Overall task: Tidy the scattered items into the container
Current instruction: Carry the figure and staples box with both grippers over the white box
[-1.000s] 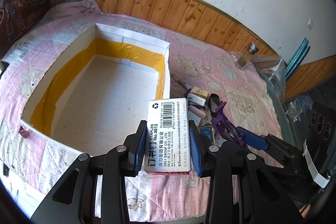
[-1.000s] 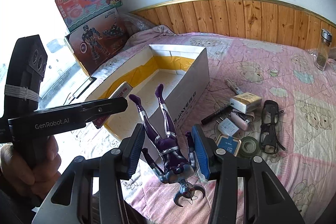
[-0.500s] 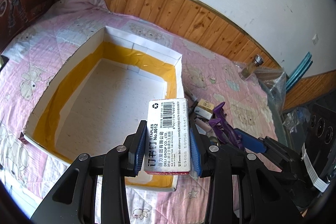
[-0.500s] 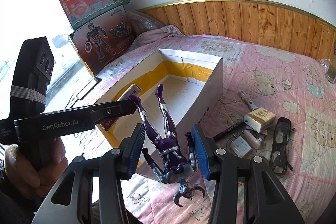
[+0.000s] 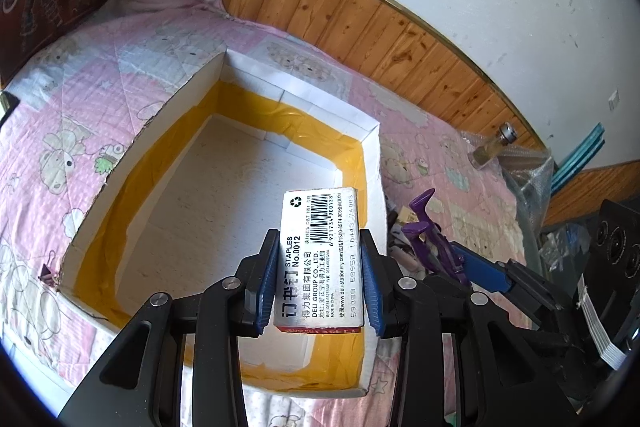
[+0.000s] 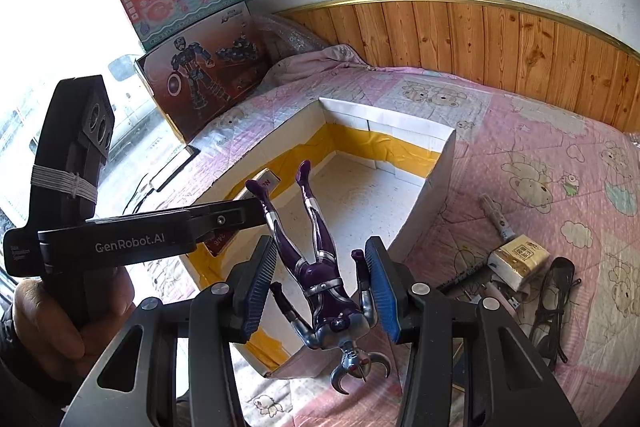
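My left gripper is shut on a silver staple box, held above the near right part of the white carton with yellow tape inside. In the right wrist view my right gripper is shut on a purple and silver toy figure, which hangs head down with its legs pointing over the carton. The left gripper reaches in from the left with the staple box over the carton's left side. The carton's floor is bare.
On the pink bedspread right of the carton lie a tissue pack, black glasses, a pen and small chargers. Toy boxes lean at the far left. A glass bottle stands by the wooden panelling.
Both grippers have moved across toward the carton with their loads. The staple box now hangs over its inside, and the figure is over its near corner. Both grips are unchanged.
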`<action>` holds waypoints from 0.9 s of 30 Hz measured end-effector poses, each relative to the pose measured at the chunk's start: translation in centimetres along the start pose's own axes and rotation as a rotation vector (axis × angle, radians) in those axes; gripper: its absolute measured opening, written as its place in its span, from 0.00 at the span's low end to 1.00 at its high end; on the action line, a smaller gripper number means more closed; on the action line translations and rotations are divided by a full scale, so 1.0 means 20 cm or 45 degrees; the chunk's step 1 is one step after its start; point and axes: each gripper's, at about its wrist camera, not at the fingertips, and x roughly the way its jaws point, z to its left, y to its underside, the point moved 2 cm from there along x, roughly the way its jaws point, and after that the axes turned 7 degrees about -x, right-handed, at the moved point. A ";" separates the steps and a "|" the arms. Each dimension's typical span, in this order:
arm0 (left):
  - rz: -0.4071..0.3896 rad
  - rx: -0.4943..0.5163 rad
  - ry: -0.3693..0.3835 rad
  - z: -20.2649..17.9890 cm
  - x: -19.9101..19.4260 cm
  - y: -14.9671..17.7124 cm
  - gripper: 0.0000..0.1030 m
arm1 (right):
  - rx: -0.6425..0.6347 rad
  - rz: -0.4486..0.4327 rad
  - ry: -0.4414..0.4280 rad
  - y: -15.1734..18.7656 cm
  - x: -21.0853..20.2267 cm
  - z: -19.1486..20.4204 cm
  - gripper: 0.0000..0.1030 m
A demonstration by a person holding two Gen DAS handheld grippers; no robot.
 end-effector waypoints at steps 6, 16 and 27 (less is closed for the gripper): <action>0.011 -0.011 -0.018 0.04 0.05 -0.06 0.37 | -0.003 0.014 -0.009 -0.05 0.07 -0.02 0.46; 0.035 -0.033 -0.035 0.08 0.12 -0.14 0.37 | -0.020 0.041 -0.029 -0.10 0.17 -0.04 0.46; 0.045 -0.037 -0.069 0.11 0.19 -0.23 0.37 | -0.043 0.061 -0.040 -0.17 0.28 -0.05 0.46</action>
